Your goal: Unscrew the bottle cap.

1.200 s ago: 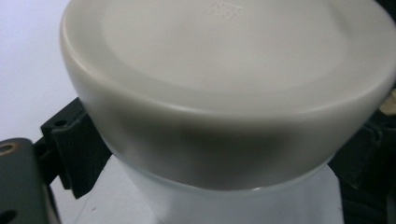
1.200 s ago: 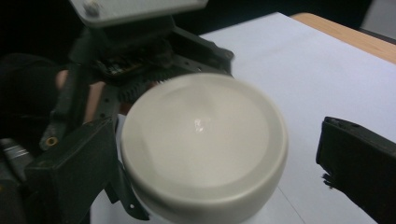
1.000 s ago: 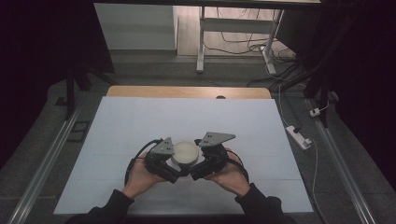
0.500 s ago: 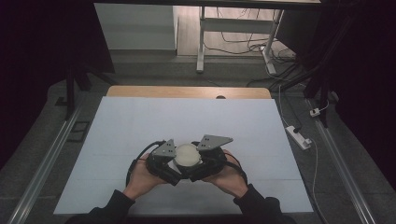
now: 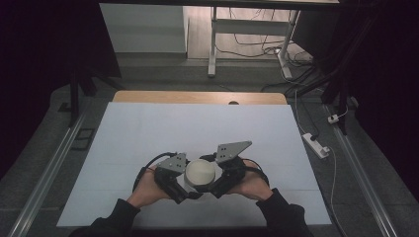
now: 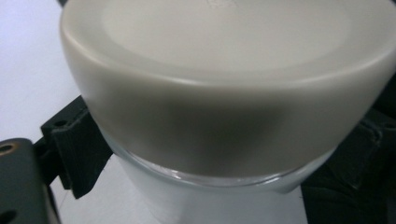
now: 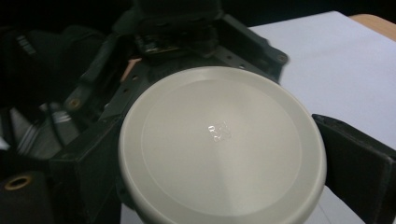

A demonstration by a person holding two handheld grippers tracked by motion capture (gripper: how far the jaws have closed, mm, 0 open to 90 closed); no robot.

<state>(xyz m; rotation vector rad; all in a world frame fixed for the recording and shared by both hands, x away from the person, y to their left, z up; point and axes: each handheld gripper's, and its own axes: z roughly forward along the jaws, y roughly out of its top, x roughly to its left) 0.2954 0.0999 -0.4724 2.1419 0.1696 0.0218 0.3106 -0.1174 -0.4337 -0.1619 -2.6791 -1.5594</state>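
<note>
A round jar with a cream lid stands on the white table near its front edge. Both grippers meet at it. In the left gripper view the frosted jar body sits under the lid, with my left gripper shut on it, black jaws pressing at either side. My right gripper looks down on the lid, one jaw against each side of its rim. In the high view the left gripper and right gripper flank the jar, each held by a hand.
The white sheet covers the table up to a wooden strip at the far edge. A power strip and cables lie on the floor at the right. Desk legs stand beyond the table.
The jar and both grippers have shifted slightly toward the front edge of the table. Both grips look unchanged.
</note>
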